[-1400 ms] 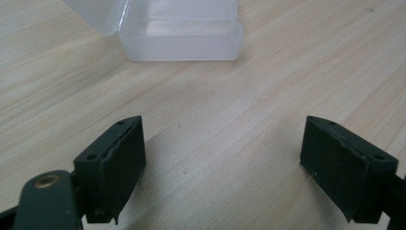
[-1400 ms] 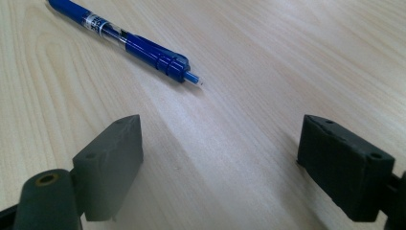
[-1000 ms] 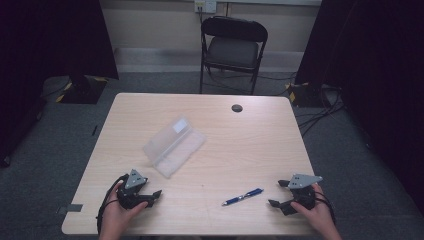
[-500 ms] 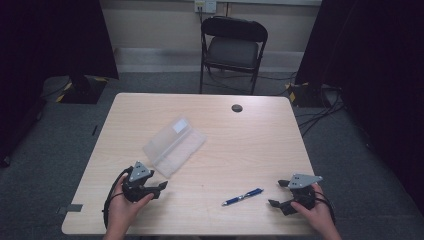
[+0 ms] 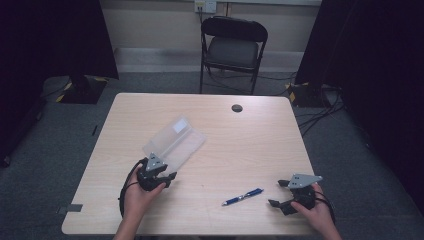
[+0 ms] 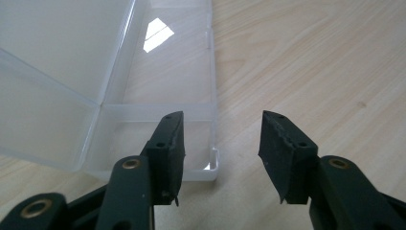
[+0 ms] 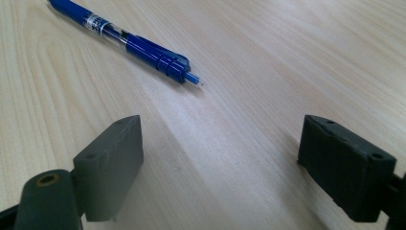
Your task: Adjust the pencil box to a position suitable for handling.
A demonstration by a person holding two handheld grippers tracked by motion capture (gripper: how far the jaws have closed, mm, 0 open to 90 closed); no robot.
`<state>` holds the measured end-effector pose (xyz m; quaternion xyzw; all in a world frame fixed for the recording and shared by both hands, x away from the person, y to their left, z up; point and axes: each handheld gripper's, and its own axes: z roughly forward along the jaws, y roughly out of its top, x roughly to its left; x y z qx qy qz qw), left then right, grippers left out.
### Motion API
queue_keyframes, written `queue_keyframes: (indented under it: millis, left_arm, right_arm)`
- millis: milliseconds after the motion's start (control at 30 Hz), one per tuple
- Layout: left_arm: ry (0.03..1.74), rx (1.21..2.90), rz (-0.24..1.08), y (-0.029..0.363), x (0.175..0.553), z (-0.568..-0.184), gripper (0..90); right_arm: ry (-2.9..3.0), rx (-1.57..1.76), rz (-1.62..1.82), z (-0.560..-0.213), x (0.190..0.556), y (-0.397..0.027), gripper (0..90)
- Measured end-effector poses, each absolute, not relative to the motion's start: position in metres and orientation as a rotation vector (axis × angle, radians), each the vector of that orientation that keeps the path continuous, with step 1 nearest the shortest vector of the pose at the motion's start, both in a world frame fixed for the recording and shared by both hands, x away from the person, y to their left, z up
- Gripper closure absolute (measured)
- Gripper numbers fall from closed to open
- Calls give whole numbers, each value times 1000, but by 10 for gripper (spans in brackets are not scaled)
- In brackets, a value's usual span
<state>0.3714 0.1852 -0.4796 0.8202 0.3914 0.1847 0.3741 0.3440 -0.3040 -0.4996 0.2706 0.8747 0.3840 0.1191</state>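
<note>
Box: clear plastic box (image 5: 175, 141), lid open, lying slanted on the left half of the counter (image 5: 260, 145), toward the near edge.
Feel of box: likely light, thin and a bit bendy; smooth walls, so probably slippery; could slide away if pushed.
Where to grab: best on the low front wall near the corner (image 6: 210, 163), one jaw inside, one outside.
Left hand-held gripper (image 5: 167, 176): right at the near end of the box, pointing at it; jaws have just been closing, now half open, corner wall of box (image 6: 143, 96) just ahead of the gap, not pinched yet.
Left hand (image 5: 137, 192): low, by the near left corner of the counter.
Pen: blue pen (image 5: 243, 196) near the near edge, toward the right.
Right hand-held gripper (image 5: 277, 192): wide open, nothing held, low by the near right corner, pen (image 7: 127, 43) just ahead.
</note>
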Motion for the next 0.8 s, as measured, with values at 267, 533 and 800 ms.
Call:
queue_keyframes:
  millis: [267,533,800]
  left_arm:
    - [1041,2104,441,184,377,-487,635]
    - [1044,2106,415,184,380,-489,699]
    - [1049,2130,397,183,382,-489,820]
  right_arm:
    - [2558,791,1123,-500,344,-304,146]
    - [2557,791,1122,-500,344,-304,146]
    - [2557,791,1121,-500,344,-304,146]
